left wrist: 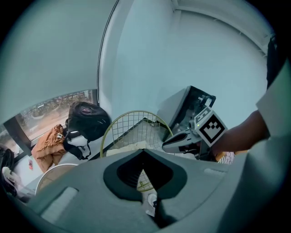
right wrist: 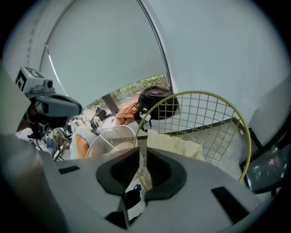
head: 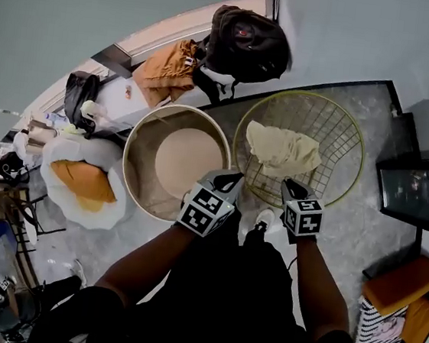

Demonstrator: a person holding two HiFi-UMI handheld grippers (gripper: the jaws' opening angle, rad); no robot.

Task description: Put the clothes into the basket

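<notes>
cream cloth (head: 282,151) already lies in the wire basket (head: 309,94), just ahead of both tongs. left tongs (head: 227,181) are together and empty, right tongs (head: 293,187) slightly apart, empty. an orange garment (head: 164,73) lies far up-left, beyond the round bin (head: 140,160), nearer the left tongs

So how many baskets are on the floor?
2: a yellow wire basket at right holding a cream cloth, and a solid-walled round basket beside it at left. More may be hidden.
</notes>
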